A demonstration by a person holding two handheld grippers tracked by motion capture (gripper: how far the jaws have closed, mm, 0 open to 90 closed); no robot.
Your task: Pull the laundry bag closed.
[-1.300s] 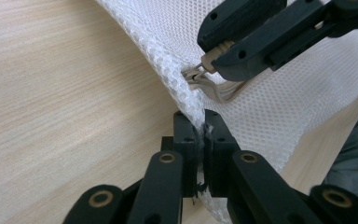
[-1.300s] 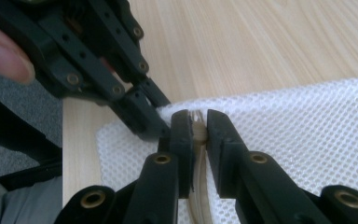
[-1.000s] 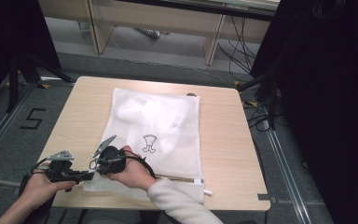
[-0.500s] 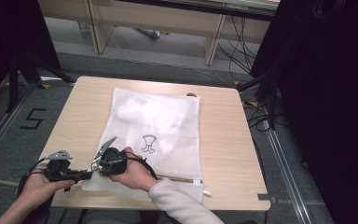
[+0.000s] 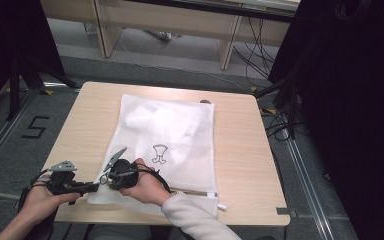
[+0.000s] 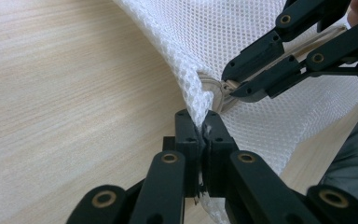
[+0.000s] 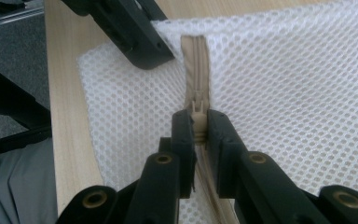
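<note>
A white mesh laundry bag [image 5: 165, 135] with a small black print lies flat on the wooden table [image 5: 240, 150]. A beige zipper [image 7: 195, 60] runs along its near edge. My left gripper [image 6: 199, 128] is shut on the bag's near left corner [image 6: 196, 100], pinching the mesh. My right gripper [image 7: 196, 122] is shut on the zipper pull [image 7: 196, 114], right beside the left one. In the high view both grippers meet at the bag's front left corner, the left gripper [image 5: 96, 187] and the right gripper [image 5: 106, 179] almost touching.
The table's front edge [image 5: 250, 220] runs just behind the hands. Grey floor with a black "5" marking [image 5: 35, 127] lies to the left. Dark stands and cables [image 5: 280, 115] crowd the right side, and a wooden bench [image 5: 170, 20] stands beyond the table.
</note>
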